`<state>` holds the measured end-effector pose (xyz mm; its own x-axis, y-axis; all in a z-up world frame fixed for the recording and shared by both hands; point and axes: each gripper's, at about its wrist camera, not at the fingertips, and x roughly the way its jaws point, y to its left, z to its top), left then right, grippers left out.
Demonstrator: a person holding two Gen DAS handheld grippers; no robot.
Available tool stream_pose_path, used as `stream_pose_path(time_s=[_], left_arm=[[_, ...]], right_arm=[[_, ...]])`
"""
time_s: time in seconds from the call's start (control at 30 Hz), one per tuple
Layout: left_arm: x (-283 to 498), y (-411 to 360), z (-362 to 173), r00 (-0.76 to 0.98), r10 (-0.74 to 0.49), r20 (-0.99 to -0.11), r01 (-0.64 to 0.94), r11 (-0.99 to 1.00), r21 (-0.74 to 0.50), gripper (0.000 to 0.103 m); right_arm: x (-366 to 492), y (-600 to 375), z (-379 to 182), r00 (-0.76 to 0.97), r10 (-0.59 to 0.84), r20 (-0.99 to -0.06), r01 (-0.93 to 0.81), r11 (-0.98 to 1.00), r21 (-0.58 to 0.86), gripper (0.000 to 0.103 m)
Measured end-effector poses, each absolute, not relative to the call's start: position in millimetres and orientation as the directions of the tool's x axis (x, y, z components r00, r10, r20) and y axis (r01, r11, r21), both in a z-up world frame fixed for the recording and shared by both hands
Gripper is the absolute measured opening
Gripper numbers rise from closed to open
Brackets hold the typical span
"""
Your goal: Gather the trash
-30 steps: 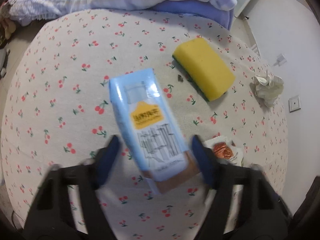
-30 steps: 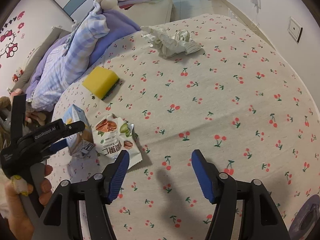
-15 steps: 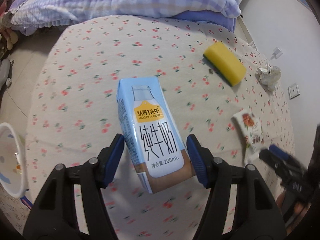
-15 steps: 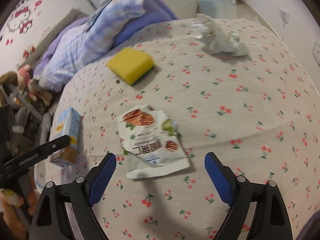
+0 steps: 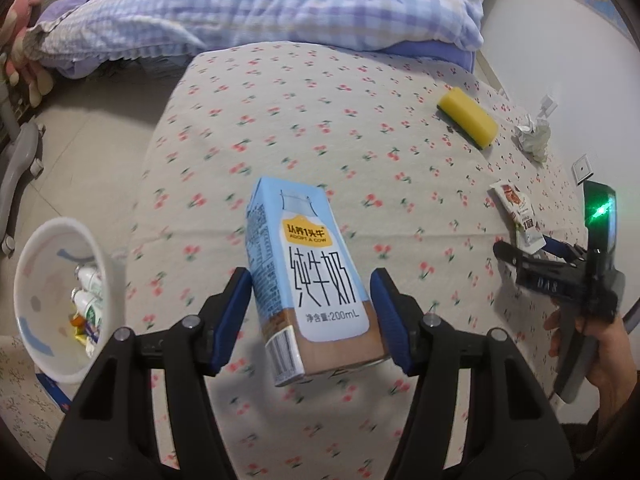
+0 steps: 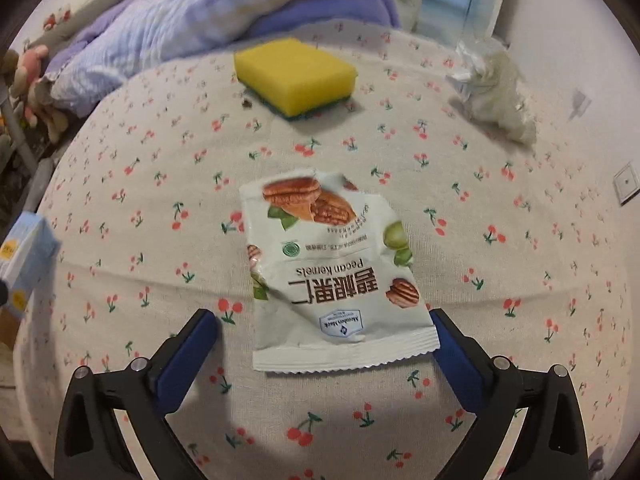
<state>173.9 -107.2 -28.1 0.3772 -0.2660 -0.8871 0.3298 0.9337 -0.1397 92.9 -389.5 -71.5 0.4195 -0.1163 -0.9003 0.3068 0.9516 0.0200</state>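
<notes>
My left gripper is shut on a light-blue milk carton and holds it above the cherry-print table. A white trash bin with some trash inside stands low at the left. My right gripper is open, its fingers either side of the near edge of a pecan snack bag lying flat on the table. The bag also shows in the left wrist view, with the right gripper at it. A crumpled paper wad lies at the far right. The carton shows at the left edge of the right wrist view.
A yellow sponge lies beyond the snack bag; it also shows in the left wrist view. A bed with a purple checked quilt stands behind the table. A wall runs along the right. Chair legs stand on the floor at the left.
My left gripper has lifted the carton and carried it back and left, bringing the bin into view. My right gripper has moved up to the snack bag and now straddles its near edge.
</notes>
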Motion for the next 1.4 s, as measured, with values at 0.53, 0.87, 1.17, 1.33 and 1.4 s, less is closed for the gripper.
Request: stream_pose_path(time_s=[0.53,0.87,1.17,1.33,1.4], left_arm=[[163.7,-42.4,-17.6,0.401,-0.354,-0.845,0.266,0.928,-0.262,0.031],[161.8,-36.5,-39.0,0.329,-0.360,-0.873,0.287,0.919,-0.271,0.076],[169.7,-37.6,-56.3,0.314,-0.237,-0.920,0.272,0.950,-0.152,0.076],[176.4,-31.8,-66.0,0.301,-0.211,-0.930,0.233,0.962,-0.143,0.075],[177.6,-31.3,-69.8,0.295,-0.195,-0.936,0.220,0.967,-0.132,0.062]], right_arm=[[97.4,-393.2,-61.1,0.459,-0.097,-0.883,0.372,0.924,0.092,0.093],[99.1,-377.6,-51.6,0.459,-0.049,-0.887,0.355,0.926,0.133,0.031],[98.9,-371.0,-51.8,0.436,0.001,-0.900,0.333,0.929,0.162,0.058],[97.0,-384.7,-44.0,0.451,-0.069,-0.890,0.366,0.924,0.114,0.083],[98.2,-390.9,-44.5,0.456,-0.066,-0.887,0.383,0.915,0.129,0.083]])
